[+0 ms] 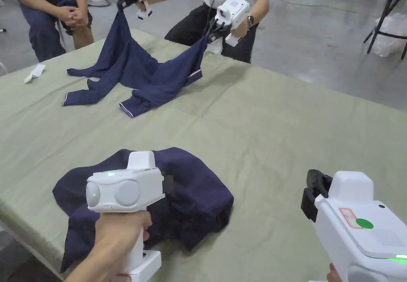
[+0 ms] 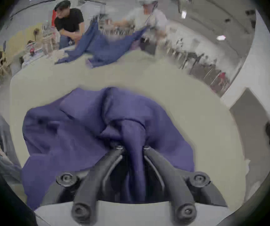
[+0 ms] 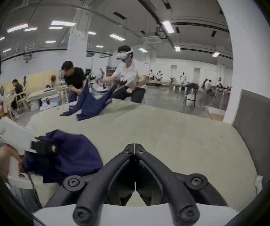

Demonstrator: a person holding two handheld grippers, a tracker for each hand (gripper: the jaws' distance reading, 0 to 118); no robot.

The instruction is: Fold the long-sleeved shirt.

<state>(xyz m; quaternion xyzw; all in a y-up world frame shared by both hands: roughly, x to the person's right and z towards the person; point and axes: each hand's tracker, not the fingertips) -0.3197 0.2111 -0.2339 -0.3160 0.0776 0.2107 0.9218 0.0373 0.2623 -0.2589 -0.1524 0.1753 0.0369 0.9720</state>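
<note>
A dark navy long-sleeved shirt point(image 1: 190, 191) lies crumpled near the front left corner of the green-covered table point(image 1: 278, 135). My left gripper point(image 2: 131, 148) is shut on a bunched fold of this shirt point(image 2: 82, 131), the cloth running up between its two jaws. From the right gripper view the same shirt point(image 3: 75, 154) lies to the left with the left gripper point(image 3: 49, 148) on it. My right gripper point(image 3: 134, 146) hangs over bare tablecloth with its jaws closed together and nothing held; in the head view its black jaws point(image 1: 316, 193) sit right of the shirt.
Across the table a person in a white top holds up a second navy shirt point(image 1: 147, 76) with two grippers. Another person in dark clothes sits at the far left. A small white scrap point(image 1: 35, 72) lies near the left edge. A grey panel point(image 3: 258, 123) stands at right.
</note>
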